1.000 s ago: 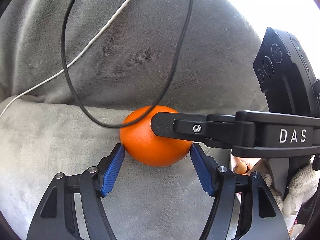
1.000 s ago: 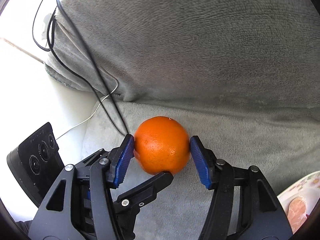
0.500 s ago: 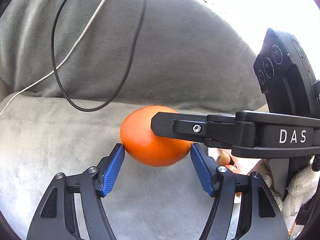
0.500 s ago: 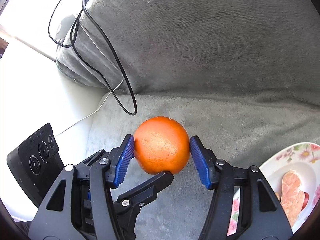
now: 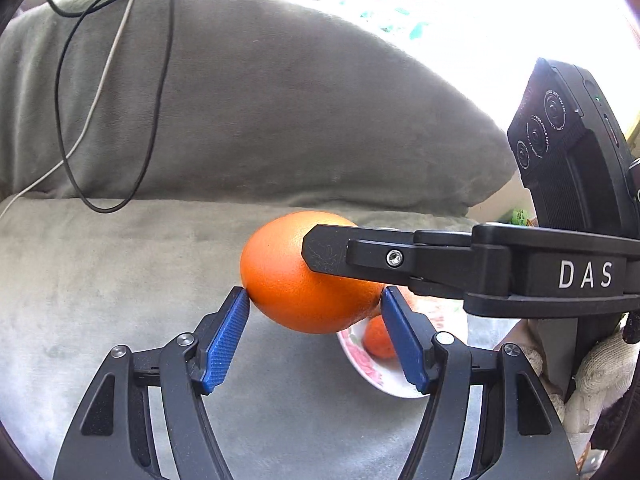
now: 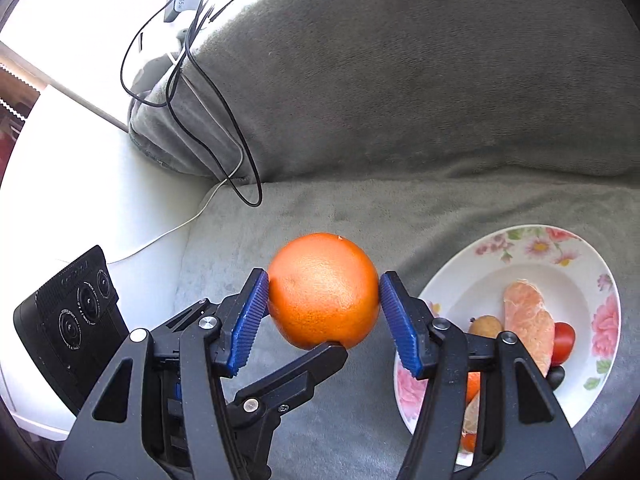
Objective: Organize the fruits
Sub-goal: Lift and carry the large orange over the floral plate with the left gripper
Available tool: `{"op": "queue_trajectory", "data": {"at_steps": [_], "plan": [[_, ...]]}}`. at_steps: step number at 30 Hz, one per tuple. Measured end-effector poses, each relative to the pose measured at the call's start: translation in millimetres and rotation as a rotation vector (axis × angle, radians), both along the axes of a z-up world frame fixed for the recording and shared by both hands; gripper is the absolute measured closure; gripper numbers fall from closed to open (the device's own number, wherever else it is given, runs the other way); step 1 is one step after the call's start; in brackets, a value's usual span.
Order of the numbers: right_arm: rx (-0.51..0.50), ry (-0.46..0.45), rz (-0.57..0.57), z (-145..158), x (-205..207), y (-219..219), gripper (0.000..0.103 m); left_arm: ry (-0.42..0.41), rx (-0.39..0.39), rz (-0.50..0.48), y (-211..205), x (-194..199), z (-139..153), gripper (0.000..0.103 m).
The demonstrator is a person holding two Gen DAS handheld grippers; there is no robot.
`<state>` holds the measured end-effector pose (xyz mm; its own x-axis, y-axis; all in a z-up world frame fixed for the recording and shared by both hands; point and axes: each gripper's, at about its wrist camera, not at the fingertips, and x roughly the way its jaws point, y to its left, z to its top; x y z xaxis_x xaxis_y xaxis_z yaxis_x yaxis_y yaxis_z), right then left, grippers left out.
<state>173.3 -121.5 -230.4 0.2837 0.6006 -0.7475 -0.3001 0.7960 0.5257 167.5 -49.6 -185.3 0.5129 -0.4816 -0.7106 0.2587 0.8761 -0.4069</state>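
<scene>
A round orange (image 5: 288, 280) hangs above the grey sofa seat, gripped from two sides at once. My left gripper (image 5: 314, 294) presses its blue pads on the fruit's left and right flanks. My right gripper (image 6: 323, 278) is shut on the same orange (image 6: 322, 292), and one of its black fingers (image 5: 360, 256) crosses in front of the fruit. A floral plate (image 6: 540, 248) lies on the seat to the right, holding a pink citrus segment (image 6: 528, 320), a red tomato (image 6: 564, 342) and other small fruit. In the left wrist view the plate (image 5: 372, 368) shows behind the right pad.
A grey back cushion (image 6: 400, 80) rises behind the seat. Black and white cables (image 6: 216, 92) trail down it at the left, and a white surface (image 6: 100, 184) lies beyond. A white-gloved hand (image 5: 600, 368) holds the right gripper's handle.
Both grippers have carried the orange to the right and slightly upward. The cables have slid off to the left and the floral plate has come into view beside the fruit.
</scene>
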Motion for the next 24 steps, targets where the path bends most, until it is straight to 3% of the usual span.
{"op": "queue_trajectory", "data": {"at_steps": [24], "plan": [[-0.004, -0.002, -0.153, 17, -6, -119, 0.042, -0.005, -0.002, -0.165, -120, 20, 5, 0.035]]}}
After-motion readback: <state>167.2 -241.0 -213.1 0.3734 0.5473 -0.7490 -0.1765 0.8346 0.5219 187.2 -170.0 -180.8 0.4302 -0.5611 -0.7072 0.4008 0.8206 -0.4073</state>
